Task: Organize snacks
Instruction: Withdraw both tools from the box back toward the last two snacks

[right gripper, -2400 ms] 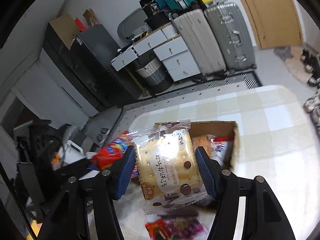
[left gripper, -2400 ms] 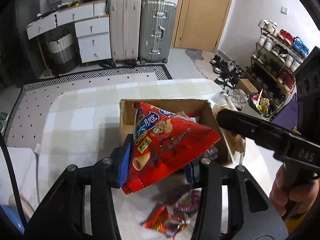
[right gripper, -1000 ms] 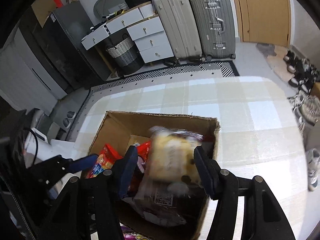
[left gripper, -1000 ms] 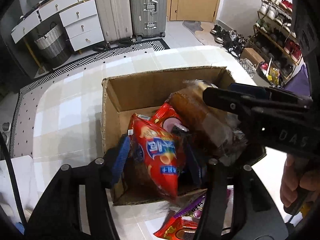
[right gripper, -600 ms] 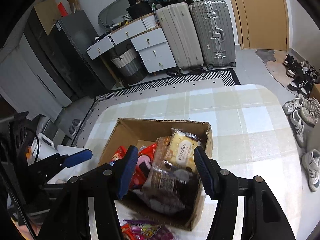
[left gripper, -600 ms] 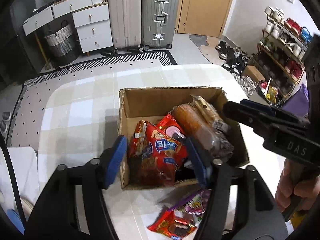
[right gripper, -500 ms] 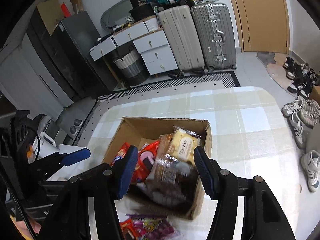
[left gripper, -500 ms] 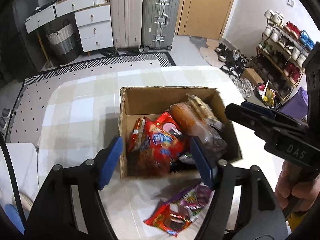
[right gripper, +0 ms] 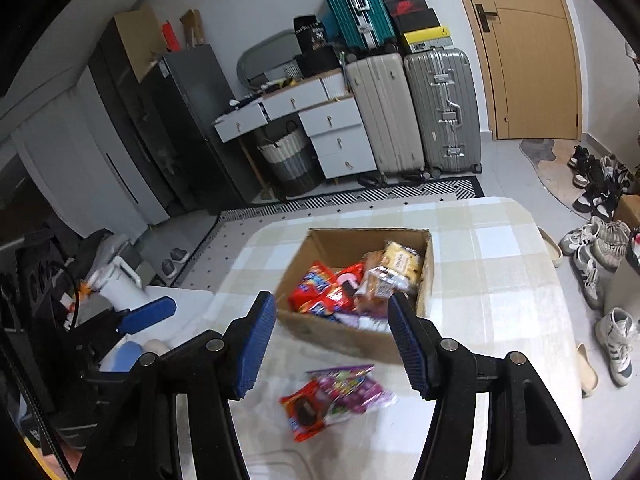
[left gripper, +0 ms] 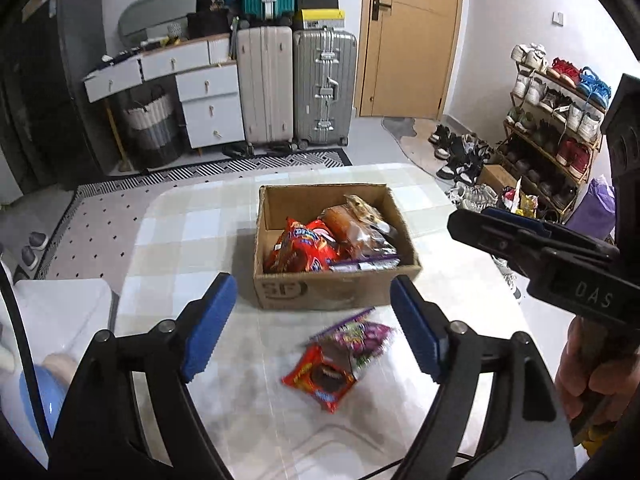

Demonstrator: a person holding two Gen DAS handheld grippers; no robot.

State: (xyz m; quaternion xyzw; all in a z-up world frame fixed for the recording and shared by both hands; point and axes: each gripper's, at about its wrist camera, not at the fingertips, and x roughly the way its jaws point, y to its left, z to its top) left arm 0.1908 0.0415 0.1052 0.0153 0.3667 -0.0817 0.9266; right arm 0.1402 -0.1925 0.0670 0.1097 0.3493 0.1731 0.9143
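Note:
A cardboard box stands on the checked table and holds several snack packs, among them a red bag and a biscuit pack. In front of the box lie a red snack pack and a purple pack. My left gripper is open and empty, above the table just short of the box. My right gripper is open and empty, above the two loose packs; it also shows at the right of the left wrist view.
The table has a white cover piece at its left. Suitcases, drawers, a basket and a door stand behind. A shoe rack and shoes are on the right.
Both grippers let their snacks go into the box, opened and drew back up and away from it. The red bag and the biscuit pack now lie in the box.

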